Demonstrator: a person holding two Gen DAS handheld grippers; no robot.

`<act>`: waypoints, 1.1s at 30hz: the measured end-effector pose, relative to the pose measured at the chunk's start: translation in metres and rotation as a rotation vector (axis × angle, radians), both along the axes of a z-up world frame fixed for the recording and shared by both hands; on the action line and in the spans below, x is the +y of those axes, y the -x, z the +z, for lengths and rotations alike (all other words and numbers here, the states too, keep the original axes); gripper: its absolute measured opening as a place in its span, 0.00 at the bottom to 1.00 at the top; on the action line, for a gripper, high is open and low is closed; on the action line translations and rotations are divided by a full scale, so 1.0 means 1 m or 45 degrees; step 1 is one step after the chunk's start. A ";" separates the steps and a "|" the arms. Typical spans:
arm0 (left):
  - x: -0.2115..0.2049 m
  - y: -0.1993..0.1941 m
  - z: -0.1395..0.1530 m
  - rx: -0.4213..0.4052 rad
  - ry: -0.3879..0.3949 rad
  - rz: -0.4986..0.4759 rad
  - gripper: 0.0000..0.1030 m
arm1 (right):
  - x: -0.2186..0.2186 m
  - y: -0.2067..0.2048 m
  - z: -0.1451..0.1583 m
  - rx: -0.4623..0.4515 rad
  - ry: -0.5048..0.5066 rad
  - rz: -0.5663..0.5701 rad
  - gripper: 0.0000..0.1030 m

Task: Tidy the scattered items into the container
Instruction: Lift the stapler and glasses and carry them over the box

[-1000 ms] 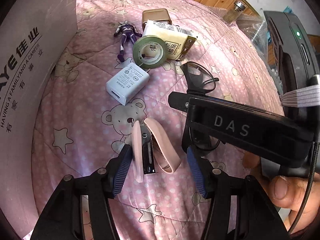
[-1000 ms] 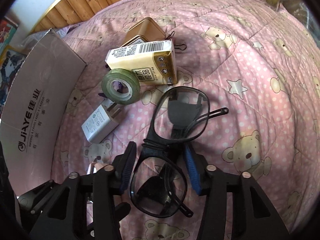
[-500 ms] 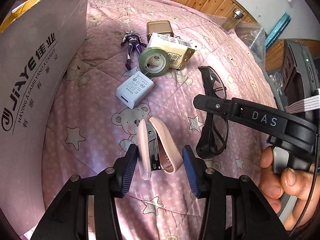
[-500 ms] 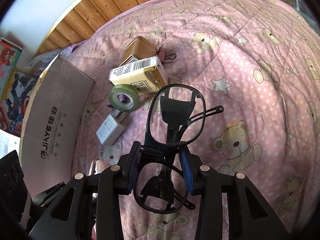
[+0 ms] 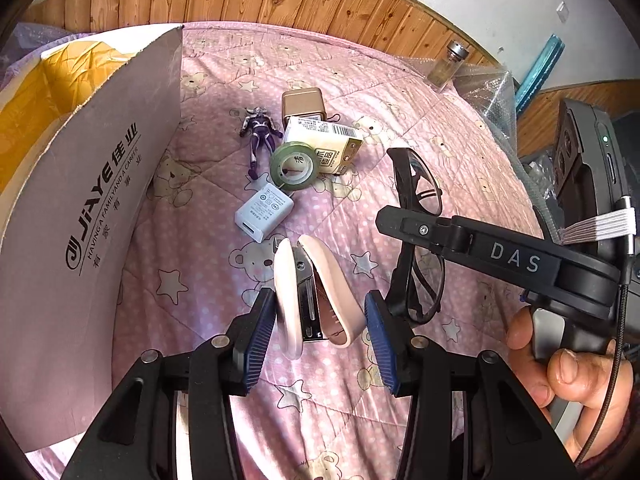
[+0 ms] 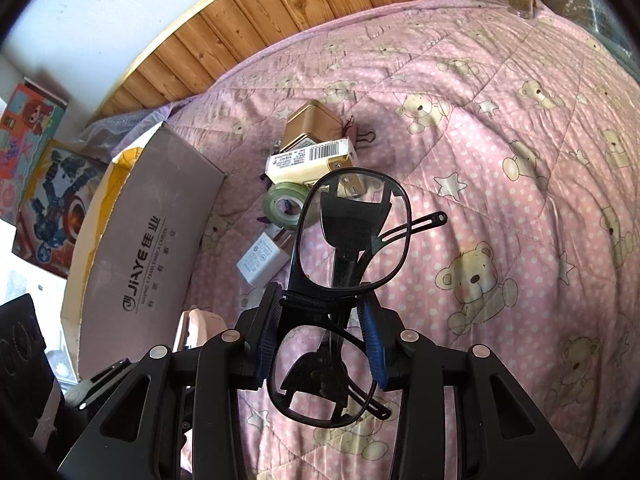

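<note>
Now both loads are rising off the bed (image 5: 360, 92): left gripper (image 5: 320, 320) clamping the pink stapler (image 5: 316, 292), right gripper (image 6: 324, 320) clamping the black glasses (image 6: 352, 240); cardboard box (image 5: 92, 184) is standing open just left, so dropping in looks next

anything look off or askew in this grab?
Nothing damaged or spilled. Two things look a bit odd: the pink stapler in the left hand-held gripper is gaping open rather than closed, and the right hand-held gripper clamps the glasses at the bridge, one lens sticking out ahead.
</note>
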State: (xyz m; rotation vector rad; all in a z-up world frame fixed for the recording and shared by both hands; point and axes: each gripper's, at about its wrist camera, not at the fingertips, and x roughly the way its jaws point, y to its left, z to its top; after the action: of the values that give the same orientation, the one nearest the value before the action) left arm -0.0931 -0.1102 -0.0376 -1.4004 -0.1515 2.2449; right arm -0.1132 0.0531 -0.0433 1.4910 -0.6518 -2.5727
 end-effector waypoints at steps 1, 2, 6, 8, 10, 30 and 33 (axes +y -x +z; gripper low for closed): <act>-0.001 -0.002 0.002 0.006 -0.002 0.001 0.46 | -0.001 -0.002 0.001 0.002 0.003 0.000 0.39; 0.000 -0.002 0.004 0.011 -0.004 0.000 0.46 | -0.002 -0.004 0.002 0.004 0.002 0.002 0.39; 0.000 -0.008 0.013 0.035 -0.012 -0.001 0.46 | -0.005 -0.011 0.007 0.015 0.002 0.010 0.39; 0.000 -0.011 0.018 0.049 -0.016 -0.002 0.46 | -0.006 -0.013 0.010 0.024 0.000 0.013 0.39; -0.001 -0.013 0.023 0.064 -0.021 -0.001 0.46 | -0.007 -0.015 0.014 0.033 -0.002 0.016 0.39; -0.019 -0.033 0.054 0.176 -0.086 0.028 0.46 | -0.032 -0.039 0.049 0.122 -0.043 0.086 0.39; -0.024 -0.036 0.058 0.189 -0.099 0.036 0.46 | -0.037 -0.043 0.052 0.128 -0.046 0.095 0.39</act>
State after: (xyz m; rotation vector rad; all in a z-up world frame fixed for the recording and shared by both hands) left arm -0.0573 -0.1339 0.0208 -1.1943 -0.2072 2.3303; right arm -0.0705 0.0164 0.0089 1.3586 -0.5306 -2.5959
